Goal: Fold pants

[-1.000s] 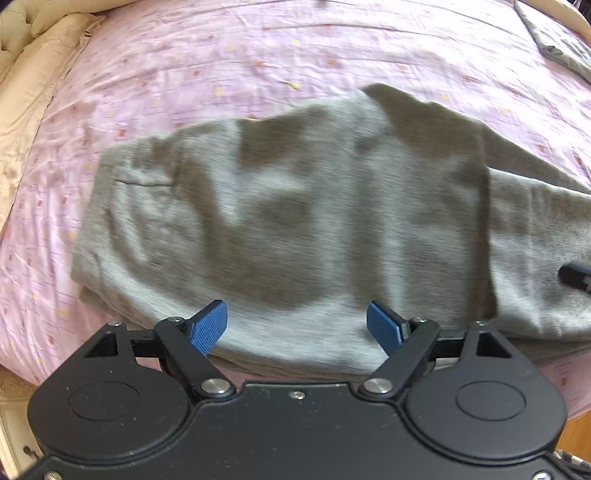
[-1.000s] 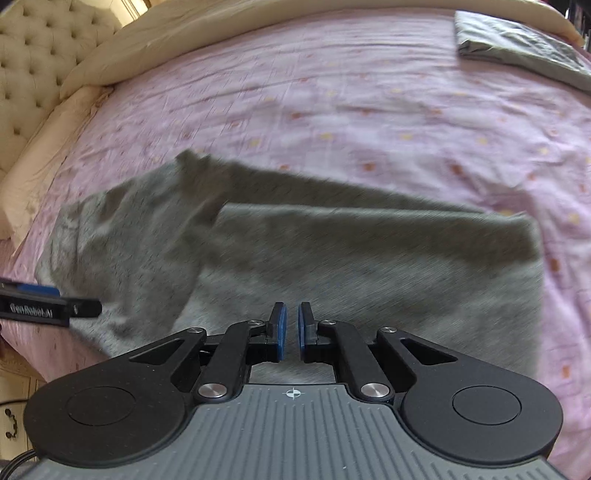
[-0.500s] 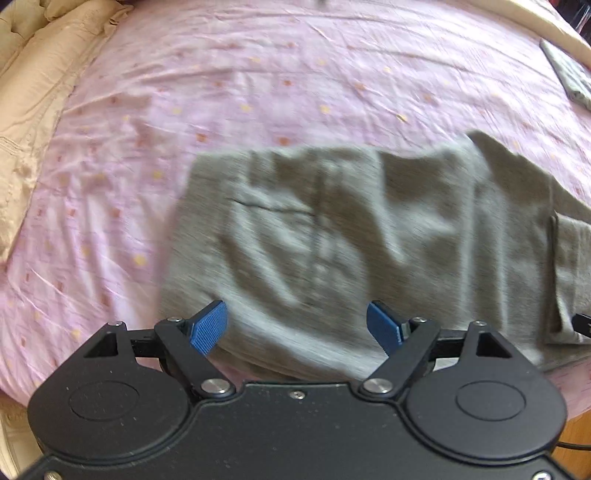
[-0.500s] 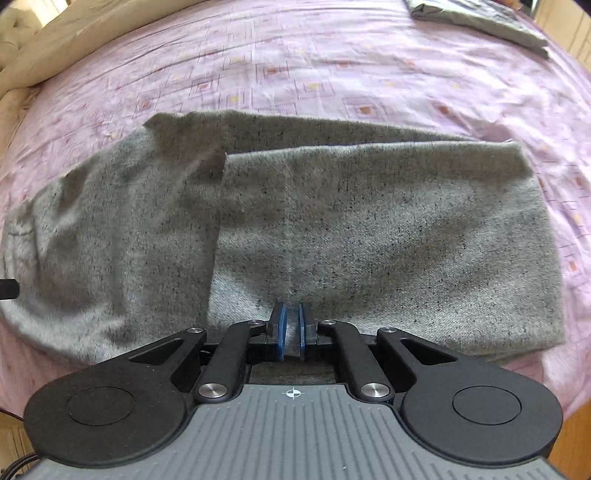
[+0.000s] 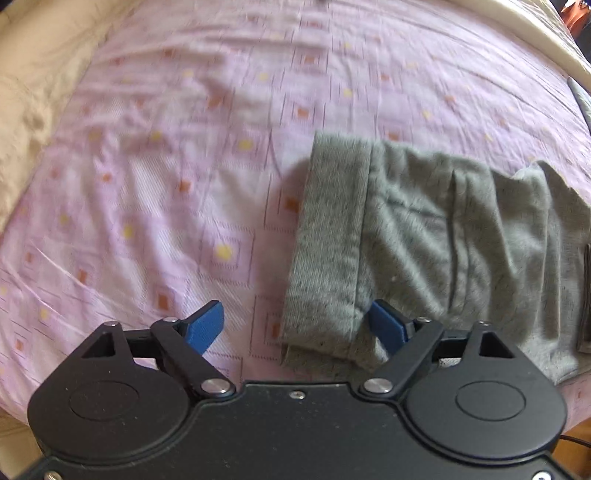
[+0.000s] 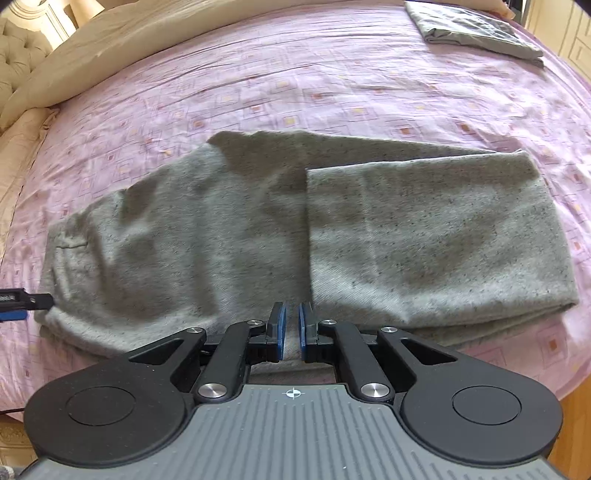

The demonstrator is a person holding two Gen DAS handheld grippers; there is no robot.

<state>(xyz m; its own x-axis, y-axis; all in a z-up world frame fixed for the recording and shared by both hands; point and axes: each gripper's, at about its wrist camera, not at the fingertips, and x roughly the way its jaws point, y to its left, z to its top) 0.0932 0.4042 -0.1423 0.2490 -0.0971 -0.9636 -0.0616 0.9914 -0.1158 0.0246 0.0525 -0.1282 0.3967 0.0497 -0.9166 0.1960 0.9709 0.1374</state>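
Left claw [image 5: 295, 325] spread at pants [image 5: 443, 236] waistband; right claw [image 6: 291, 330] nearly closed, seemingly empty; folded cloth [image 6: 476, 29] far off.

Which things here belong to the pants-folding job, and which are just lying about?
Belongs to the job:
- grey pants, leg end already folded over
- left gripper, open at the waistband
- right gripper, nearly shut at the near edge

Lying about:
- folded grey cloth at the far corner
- beige duvet
- pink bedsheet, the work surface only
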